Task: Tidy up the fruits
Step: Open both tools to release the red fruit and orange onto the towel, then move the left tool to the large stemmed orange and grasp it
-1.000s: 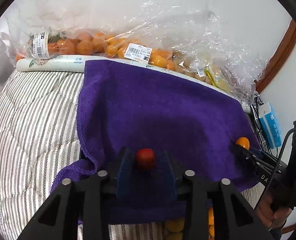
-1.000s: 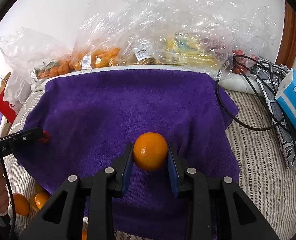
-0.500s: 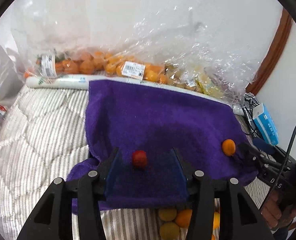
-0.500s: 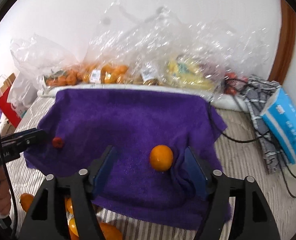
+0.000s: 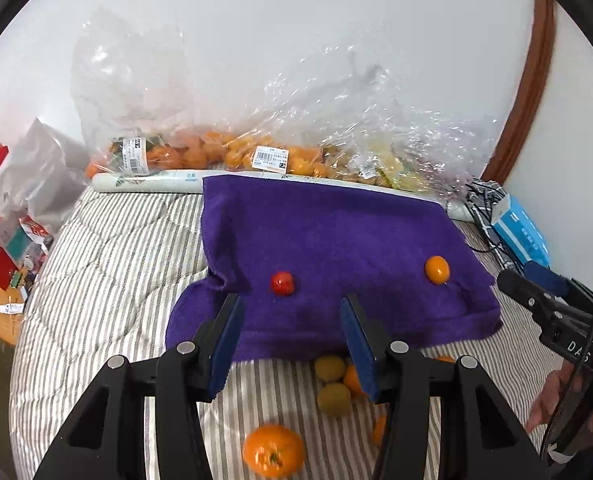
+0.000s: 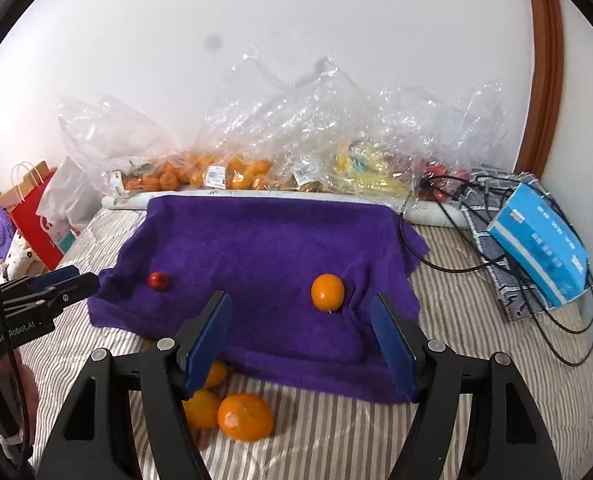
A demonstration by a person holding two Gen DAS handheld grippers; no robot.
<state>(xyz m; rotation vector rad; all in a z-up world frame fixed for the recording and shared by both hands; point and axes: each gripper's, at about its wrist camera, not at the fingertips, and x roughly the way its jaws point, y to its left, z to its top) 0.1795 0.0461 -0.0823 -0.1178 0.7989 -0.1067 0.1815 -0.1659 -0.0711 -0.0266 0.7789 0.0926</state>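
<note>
Two fruits are lying on the purple towel (image 6: pixel 264 240) spread over the striped bed (image 6: pixel 476 360): a small red fruit (image 6: pixel 158 281) at the centre left of the right wrist view and an orange (image 6: pixel 327 292) just right of centre, well apart from each other. More fruit is waiting off the towel, with loose oranges (image 6: pixel 245 417) and yellowish fruits (image 5: pixel 333 398) sitting on the bed at the bottom of both views, so the sorting is judged to be only begun. Bagged fruit (image 6: pixel 200 174) is piled along the wall (image 6: pixel 336 40) at the top.

The left gripper (image 5: pixel 292 344) is hanging released and empty, its jaws standing apart below the red fruit, tilted down toward the towel's near edge. The right gripper (image 6: pixel 302 340) is likewise empty, its jaws spread wide with the orange lying free beyond them on the towel. Neither gripper is touching any fruit.
</note>
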